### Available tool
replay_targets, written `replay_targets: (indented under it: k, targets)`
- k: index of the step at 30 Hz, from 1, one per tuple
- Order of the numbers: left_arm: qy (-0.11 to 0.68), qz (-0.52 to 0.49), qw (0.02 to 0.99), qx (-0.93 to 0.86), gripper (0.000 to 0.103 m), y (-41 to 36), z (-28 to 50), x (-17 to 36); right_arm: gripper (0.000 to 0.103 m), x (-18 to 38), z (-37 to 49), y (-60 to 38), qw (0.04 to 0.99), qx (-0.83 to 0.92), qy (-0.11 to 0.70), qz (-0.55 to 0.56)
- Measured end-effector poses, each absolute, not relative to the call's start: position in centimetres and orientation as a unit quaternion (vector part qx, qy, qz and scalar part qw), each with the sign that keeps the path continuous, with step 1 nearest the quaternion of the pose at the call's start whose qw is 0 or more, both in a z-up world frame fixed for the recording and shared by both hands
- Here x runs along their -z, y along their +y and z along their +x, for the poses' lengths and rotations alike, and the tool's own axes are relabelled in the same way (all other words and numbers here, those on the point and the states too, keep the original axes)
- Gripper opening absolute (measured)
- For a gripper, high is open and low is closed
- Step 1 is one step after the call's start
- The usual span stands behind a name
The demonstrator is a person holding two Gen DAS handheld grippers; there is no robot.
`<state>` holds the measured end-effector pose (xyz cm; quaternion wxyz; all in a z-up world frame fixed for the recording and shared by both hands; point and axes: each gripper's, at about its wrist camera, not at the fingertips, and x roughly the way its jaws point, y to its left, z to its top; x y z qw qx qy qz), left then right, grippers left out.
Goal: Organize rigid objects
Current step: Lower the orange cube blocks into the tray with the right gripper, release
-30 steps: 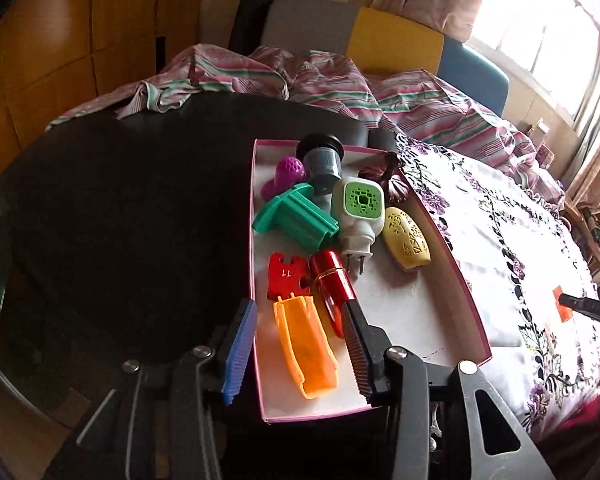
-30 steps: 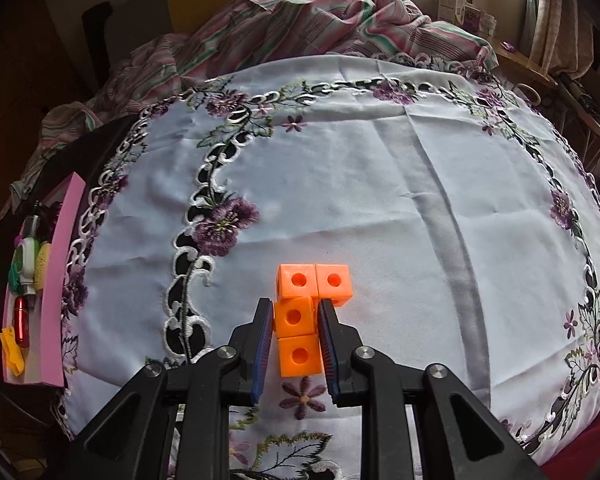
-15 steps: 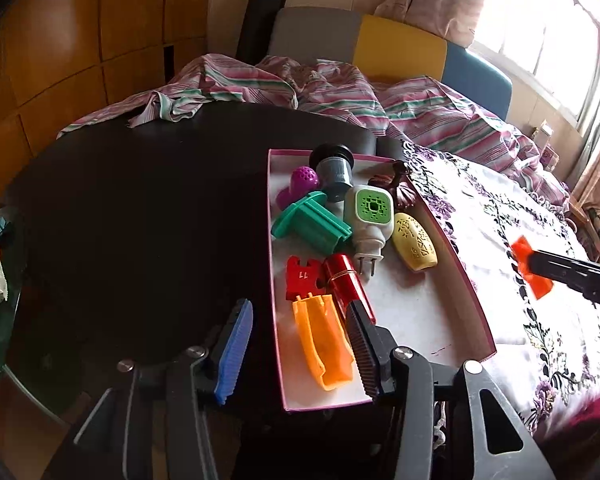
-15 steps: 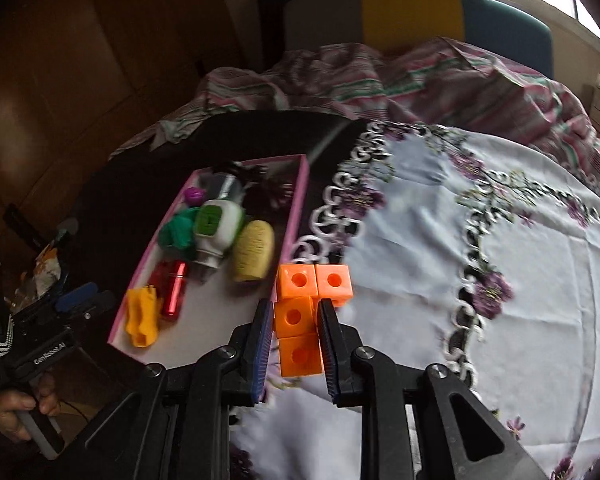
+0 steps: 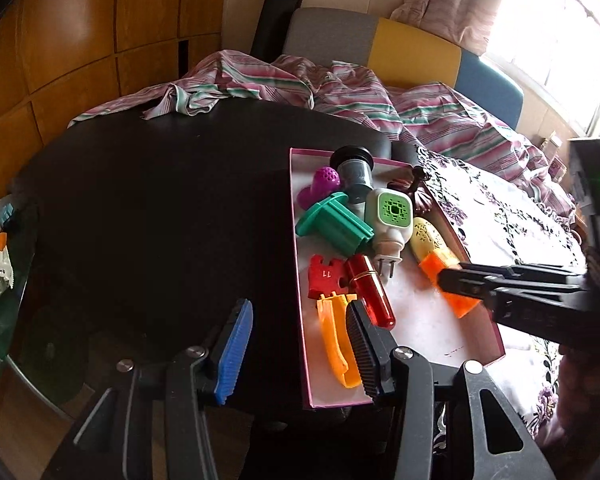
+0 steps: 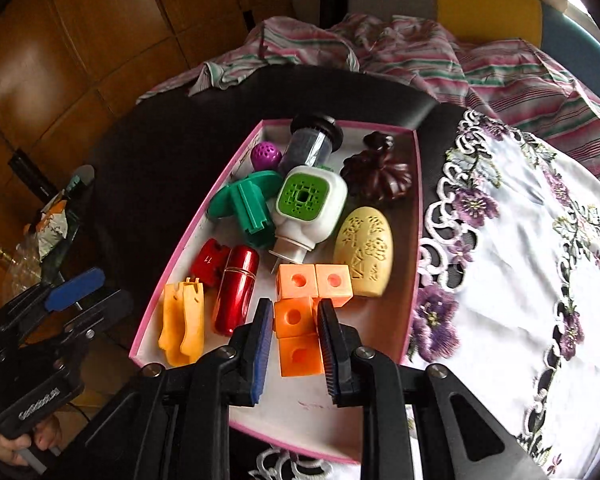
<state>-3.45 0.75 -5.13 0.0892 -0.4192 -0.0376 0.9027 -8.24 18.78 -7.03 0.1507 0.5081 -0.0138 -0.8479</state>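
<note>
— Where did we have the orange block piece point(image 6: 300, 320) at that point?

— Clamped in our right gripper point(image 6: 294, 344), pads pressed on the stem of the L, its two-cube foot pointing away from us. We held it above the pink-rimmed box point(image 6: 416, 216), over the bare patch near the box's near right corner.

— And what lay around that patch?

— The yellow egg-shaped piece point(image 6: 366, 256) just beyond and to the right, against the right wall; the red cylinder point(image 6: 236, 292) to the left, with the orange clip point(image 6: 182, 322) past it by the left wall. The plug-in unit with the green face point(image 6: 306, 210) sat farther in, its prongs aimed toward the block.

— So which way did the drop have to go?

— Straight down, we judged, with the block's long axis running along the box from near edge to far (the foot looked close to the egg, so we'd not have drifted right).

— And our left gripper point(image 5: 296, 344)?

— Holding nothing, fingers moderately apart, straddling the box's near left corner over the dark table point(image 5: 160, 208). The right was plainly the one placed to finish.
</note>
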Motion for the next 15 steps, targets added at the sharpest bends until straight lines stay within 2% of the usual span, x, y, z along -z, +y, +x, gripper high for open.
replay_targets:
  k: [5,11,15]
  targets:
    - [-0.038,-0.421,0.085,-0.903,0.051,0.5,-3.5,5.3,0.023,9.6,-9.8,17.8,0.132,0.835,-0.007,0.535]
    - [-0.041,-0.423,0.082,-0.901,0.051,0.4,-3.6,5.6,0.024,9.5,-9.8,17.5,0.137,0.838,-0.014,0.527]
    - [-0.040,-0.420,0.081,-0.903,0.058,0.5,-3.5,5.5,0.026,9.0,-9.5,18.1,0.137,0.841,-0.032,0.522]
